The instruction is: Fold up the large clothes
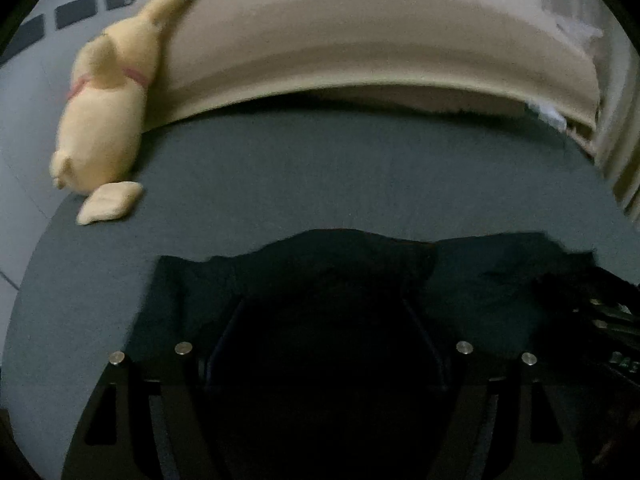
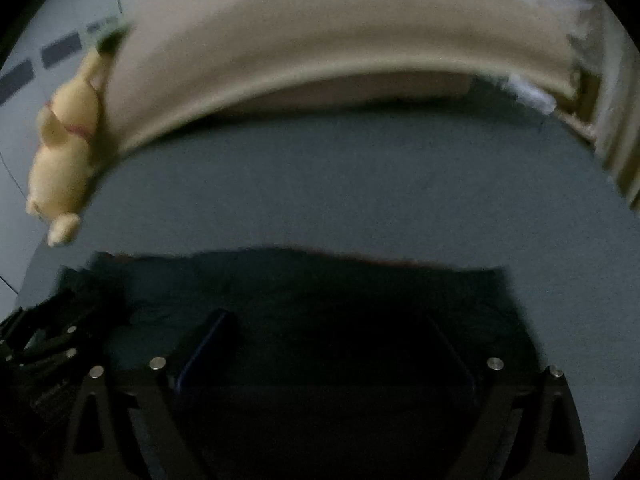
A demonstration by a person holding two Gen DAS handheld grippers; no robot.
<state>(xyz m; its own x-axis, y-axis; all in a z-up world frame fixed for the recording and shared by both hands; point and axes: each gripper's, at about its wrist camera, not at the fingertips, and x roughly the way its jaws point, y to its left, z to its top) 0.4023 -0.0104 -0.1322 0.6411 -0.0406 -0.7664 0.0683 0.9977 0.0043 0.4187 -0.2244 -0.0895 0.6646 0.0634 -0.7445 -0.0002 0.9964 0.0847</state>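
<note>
A large dark garment [image 1: 480,276] lies spread on the grey-blue bed sheet [image 1: 320,168], with its far edge uneven. My left gripper [image 1: 324,308] hovers low over the garment's left part, jaws wide apart, and nothing shows pinched between the fingers. My right gripper [image 2: 328,320] stands open over the garment [image 2: 320,276] further right, also with no cloth gripped. Each gripper shows at the edge of the other's view: the right gripper [image 1: 596,312] at the right edge, the left gripper [image 2: 48,340] at the left edge. The cloth under both grippers is very dark, so its folds are hard to make out.
A beige padded headboard [image 1: 360,40] runs along the far side of the bed. A yellow plush toy [image 1: 104,120] leans against its left end, one limb [image 1: 110,202] on the sheet. Pale curtains [image 1: 616,152] hang at the right. Bare sheet [image 2: 340,184] lies between garment and headboard.
</note>
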